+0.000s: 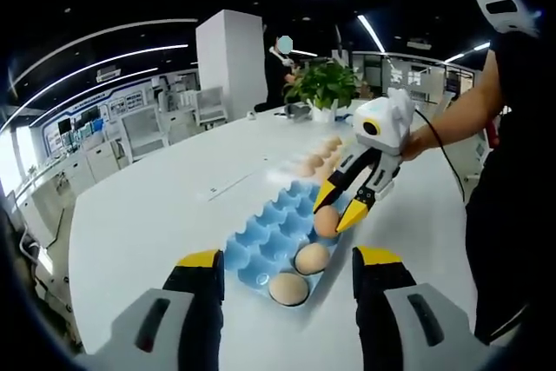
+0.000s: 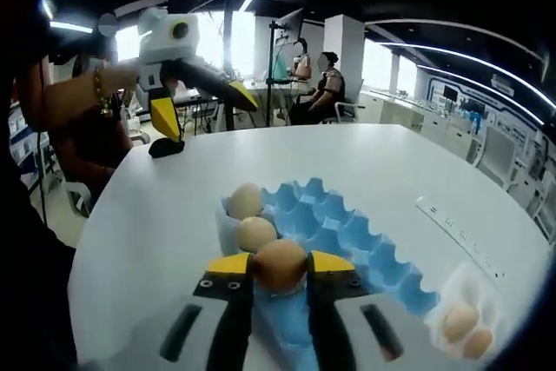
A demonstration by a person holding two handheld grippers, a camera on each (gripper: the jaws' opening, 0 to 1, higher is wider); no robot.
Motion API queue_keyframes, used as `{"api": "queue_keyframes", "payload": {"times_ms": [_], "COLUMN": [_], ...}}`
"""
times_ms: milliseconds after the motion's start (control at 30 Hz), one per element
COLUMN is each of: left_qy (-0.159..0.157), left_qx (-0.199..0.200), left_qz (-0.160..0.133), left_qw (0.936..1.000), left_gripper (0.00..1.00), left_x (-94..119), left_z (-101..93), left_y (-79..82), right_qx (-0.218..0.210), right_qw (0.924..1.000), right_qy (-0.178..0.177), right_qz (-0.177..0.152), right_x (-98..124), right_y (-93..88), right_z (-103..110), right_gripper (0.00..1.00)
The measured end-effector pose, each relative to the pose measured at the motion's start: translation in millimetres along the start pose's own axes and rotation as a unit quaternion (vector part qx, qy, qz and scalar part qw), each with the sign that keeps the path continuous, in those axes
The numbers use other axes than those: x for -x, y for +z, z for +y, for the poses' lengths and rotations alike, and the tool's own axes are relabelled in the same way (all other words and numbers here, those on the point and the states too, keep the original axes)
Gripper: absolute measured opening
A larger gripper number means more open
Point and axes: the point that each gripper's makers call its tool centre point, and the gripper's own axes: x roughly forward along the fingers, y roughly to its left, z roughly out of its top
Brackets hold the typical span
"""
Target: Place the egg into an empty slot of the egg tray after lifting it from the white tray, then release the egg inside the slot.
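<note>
A blue egg tray (image 1: 265, 236) lies on the white table, with two eggs (image 1: 288, 288) (image 1: 311, 258) in its near slots. My right gripper (image 1: 340, 208) comes in from the right, shut on a third egg (image 1: 327, 221) just over the tray's near-right side. In the right gripper view the held egg (image 2: 280, 265) sits between my right gripper's (image 2: 280, 268) yellow-tipped jaws, above the blue egg tray (image 2: 347, 232), beside the two placed eggs (image 2: 246, 201) (image 2: 256, 234). My left gripper (image 1: 288, 258) stands open short of the tray; in the right gripper view my left gripper (image 2: 204, 109) hangs open, holding nothing.
The white tray (image 1: 317, 158) with several eggs lies beyond the blue one, and the white tray (image 2: 469, 319) appears at lower right in the right gripper view. A potted plant (image 1: 323, 84) stands at the table's far end. People sit behind the table (image 2: 313, 84). A person's arm (image 1: 452, 119) holds the right gripper.
</note>
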Motion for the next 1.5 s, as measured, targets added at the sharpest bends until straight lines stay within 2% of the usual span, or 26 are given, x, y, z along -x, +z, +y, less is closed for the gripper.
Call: {"api": "queue_keyframes", "payload": {"times_ms": [400, 633, 1000, 1167, 1300, 1500], "left_qy": [0.001, 0.003, 0.003, 0.004, 0.004, 0.002], "left_qx": [0.001, 0.002, 0.0, -0.001, -0.001, -0.004], "left_qz": [0.0, 0.0, -0.001, -0.002, -0.003, -0.004], "left_qw": [1.0, 1.0, 1.0, 1.0, 1.0, 1.0], "left_gripper": [0.6, 0.6, 0.6, 0.6, 0.6, 0.59], "left_x": [0.8, 1.3, 0.5, 0.6, 0.0, -1.2], "left_z": [0.9, 0.8, 0.6, 1.1, 0.9, 0.2], "left_y": [-0.1, 0.2, 1.5, 2.1, 3.1, 4.0], "right_qx": [-0.001, 0.023, 0.019, -0.002, 0.001, -0.005], "right_qw": [0.9998, 0.9996, 0.9998, 0.9998, 0.9997, 0.9995], "right_qy": [0.006, 0.009, 0.005, 0.002, -0.01, -0.025], "right_qz": [0.017, 0.013, -0.004, -0.018, -0.02, -0.018], "right_x": [-8.8, -9.5, -7.0, 0.8, 12.5, 28.0], "right_y": [-12.3, -12.8, -12.0, -9.9, -11.1, -17.0], "right_z": [1.0, 3.7, 3.0, -0.8, -6.2, -13.9], "right_gripper": [0.24, 0.24, 0.25, 0.25, 0.28, 0.27]}}
